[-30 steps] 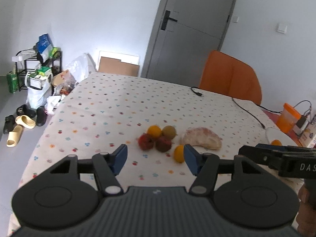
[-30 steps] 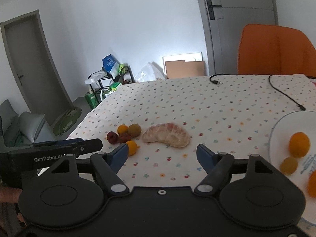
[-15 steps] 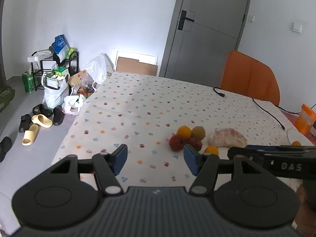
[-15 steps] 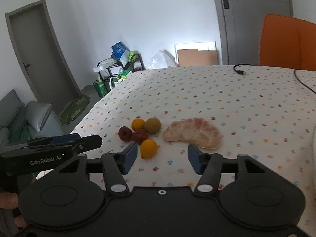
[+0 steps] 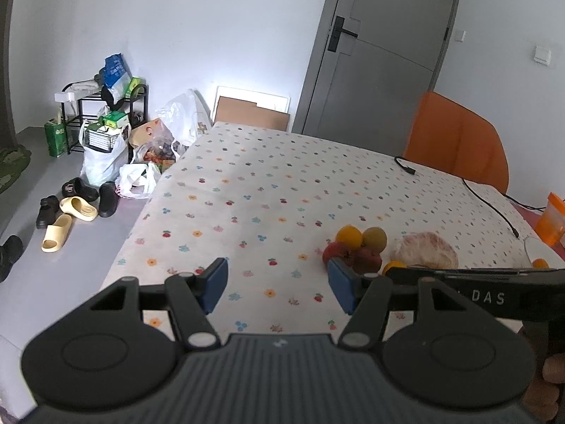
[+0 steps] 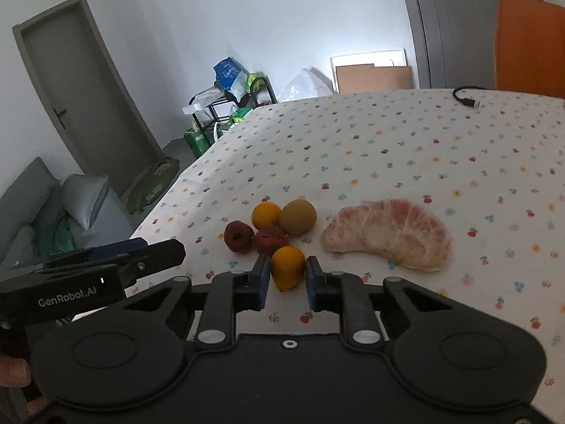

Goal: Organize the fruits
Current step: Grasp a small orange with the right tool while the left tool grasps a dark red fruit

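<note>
Gripping the near orange (image 6: 287,267), the right gripper (image 6: 287,275) has its jaws just closed on it. A lift toward the plate (image 5: 529,247) is judged next; the left gripper (image 5: 277,284) is held open, empty.

Right gripper (image 6: 287,275) jaws just closed on orange fruit (image 6: 287,266); left gripper (image 5: 277,284) jaws apart.

On the flower-print tablecloth (image 6: 388,148) lie two round orange citrus fruits (image 6: 266,214) (image 6: 287,267), two dark red wrinkled fruits (image 6: 238,236) (image 6: 270,239) and one olive-green round fruit (image 6: 298,217). One peeled pink pomelo wedge (image 6: 388,235) lies right of them (six pieces altogether).
</note>
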`<action>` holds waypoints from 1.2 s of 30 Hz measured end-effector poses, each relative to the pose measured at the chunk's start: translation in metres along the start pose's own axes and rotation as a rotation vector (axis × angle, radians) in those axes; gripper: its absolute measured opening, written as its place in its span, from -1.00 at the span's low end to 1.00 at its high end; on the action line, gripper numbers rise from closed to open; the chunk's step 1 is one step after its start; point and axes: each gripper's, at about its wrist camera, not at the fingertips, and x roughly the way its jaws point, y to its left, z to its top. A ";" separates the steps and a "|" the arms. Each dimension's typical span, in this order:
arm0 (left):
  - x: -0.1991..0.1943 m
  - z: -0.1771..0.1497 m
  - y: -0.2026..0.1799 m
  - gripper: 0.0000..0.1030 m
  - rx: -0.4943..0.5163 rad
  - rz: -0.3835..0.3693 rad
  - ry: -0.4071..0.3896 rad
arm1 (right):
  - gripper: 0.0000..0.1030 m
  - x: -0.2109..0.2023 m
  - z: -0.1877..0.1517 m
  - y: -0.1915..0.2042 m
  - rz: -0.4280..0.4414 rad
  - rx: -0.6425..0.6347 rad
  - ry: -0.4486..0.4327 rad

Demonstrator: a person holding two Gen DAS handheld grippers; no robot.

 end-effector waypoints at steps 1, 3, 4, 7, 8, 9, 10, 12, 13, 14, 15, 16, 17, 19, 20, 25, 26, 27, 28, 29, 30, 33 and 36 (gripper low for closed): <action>0.001 0.000 -0.001 0.20 0.002 -0.004 0.002 | -0.62 -0.001 0.000 0.000 -0.002 -0.003 -0.004; 0.004 0.001 -0.003 0.20 0.005 -0.011 0.005 | -0.62 -0.003 -0.001 -0.002 -0.011 0.005 -0.009; 0.006 0.001 -0.004 0.20 0.007 -0.015 0.005 | -0.62 -0.005 -0.001 -0.003 -0.019 0.011 -0.014; 0.010 0.003 -0.009 0.20 0.015 -0.031 0.003 | -0.62 -0.010 0.000 -0.007 -0.035 0.020 -0.027; 0.012 0.003 -0.012 0.20 0.019 -0.034 0.003 | -0.62 -0.012 0.000 -0.008 -0.037 0.021 -0.030; 0.014 0.004 -0.014 0.20 0.022 -0.035 0.003 | -0.62 -0.013 0.000 -0.009 -0.042 0.021 -0.033; 0.015 0.005 -0.016 0.20 0.025 -0.040 0.004 | -0.62 -0.014 0.001 -0.009 -0.048 0.021 -0.037; 0.018 0.006 -0.019 0.20 0.029 -0.060 0.003 | -0.62 -0.017 0.001 -0.011 -0.065 0.022 -0.044; 0.020 0.007 -0.022 0.20 0.035 -0.066 0.001 | -0.62 -0.019 0.001 -0.012 -0.073 0.025 -0.047; 0.021 0.008 -0.024 0.20 0.040 -0.067 0.000 | -0.62 -0.020 0.002 -0.013 -0.081 0.028 -0.050; 0.024 0.009 -0.026 0.20 0.044 -0.060 0.004 | -0.62 -0.021 0.002 -0.015 -0.088 0.030 -0.052; 0.027 0.010 -0.027 0.19 0.042 -0.049 0.010 | -0.62 -0.022 0.003 -0.015 -0.097 0.031 -0.053; 0.030 0.010 -0.028 0.18 0.039 -0.042 0.012 | -0.62 -0.024 0.003 -0.016 -0.107 0.031 -0.055; 0.035 0.011 -0.030 0.01 0.037 -0.036 0.016 | -0.62 -0.026 0.002 -0.017 -0.120 0.032 -0.060; 0.037 0.011 -0.029 -0.08 0.038 -0.036 0.022 | -0.62 -0.027 0.002 -0.017 -0.126 0.031 -0.063; 0.045 0.005 -0.033 -0.47 0.048 -0.032 0.033 | -0.62 -0.031 0.000 -0.020 -0.154 0.028 -0.073; 0.045 0.004 -0.034 -0.56 0.055 -0.029 0.029 | -0.62 -0.032 -0.001 -0.021 -0.156 0.030 -0.074; 0.045 0.003 -0.034 -0.62 0.055 -0.032 0.025 | -0.62 -0.033 -0.001 -0.023 -0.158 0.034 -0.075; 0.044 0.002 -0.034 -0.62 0.051 -0.034 0.021 | -0.62 -0.034 -0.001 -0.023 -0.158 0.037 -0.075; 0.044 0.002 -0.033 -0.62 0.051 -0.034 0.020 | -0.62 -0.034 -0.002 -0.025 -0.157 0.041 -0.076; 0.043 0.001 -0.033 -0.62 0.052 -0.032 0.020 | -0.62 -0.035 -0.002 -0.025 -0.157 0.043 -0.077; 0.040 0.001 -0.034 -0.62 0.051 -0.030 0.022 | -0.62 -0.037 -0.003 -0.025 -0.155 0.046 -0.081; 0.034 0.001 -0.035 -0.63 0.053 -0.032 0.017 | -0.62 -0.041 -0.003 -0.025 -0.153 0.049 -0.090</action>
